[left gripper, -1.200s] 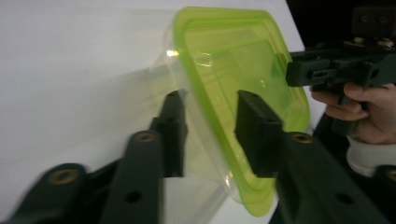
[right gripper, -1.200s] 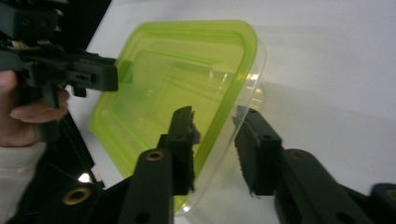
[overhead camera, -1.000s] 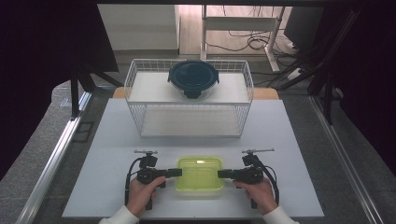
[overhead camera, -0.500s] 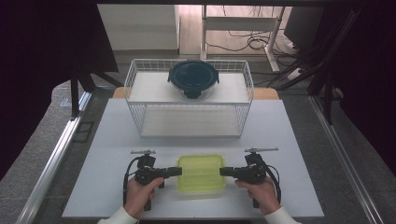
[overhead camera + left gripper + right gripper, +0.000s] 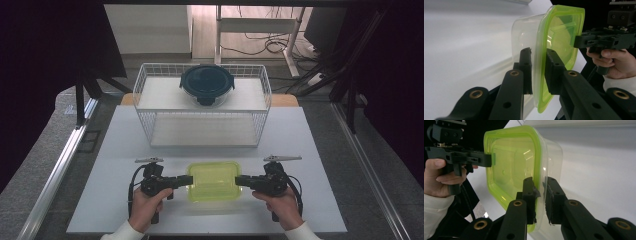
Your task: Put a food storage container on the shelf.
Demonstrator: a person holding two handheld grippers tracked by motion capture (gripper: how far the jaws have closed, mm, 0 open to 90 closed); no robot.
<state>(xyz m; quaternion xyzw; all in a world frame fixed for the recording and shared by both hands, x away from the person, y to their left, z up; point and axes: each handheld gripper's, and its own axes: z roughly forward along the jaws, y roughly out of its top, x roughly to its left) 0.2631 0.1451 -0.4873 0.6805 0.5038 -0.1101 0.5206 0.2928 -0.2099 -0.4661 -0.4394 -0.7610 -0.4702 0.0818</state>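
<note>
Green-lidded clear container (image 5: 213,180) is pinched at opposite rims by left gripper (image 5: 537,75) and right gripper (image 5: 539,196) — thin lips apparently held, so slipping or tilting is risked.

No lettering, label, brand mark or number can be read anywhere. The clear plastic box with the lime-green lid (image 5: 213,180), the dark round lidded container (image 5: 207,84) in the white wire basket (image 5: 150,117), and the white desk (image 5: 320,150) carry no legible marks.
</note>
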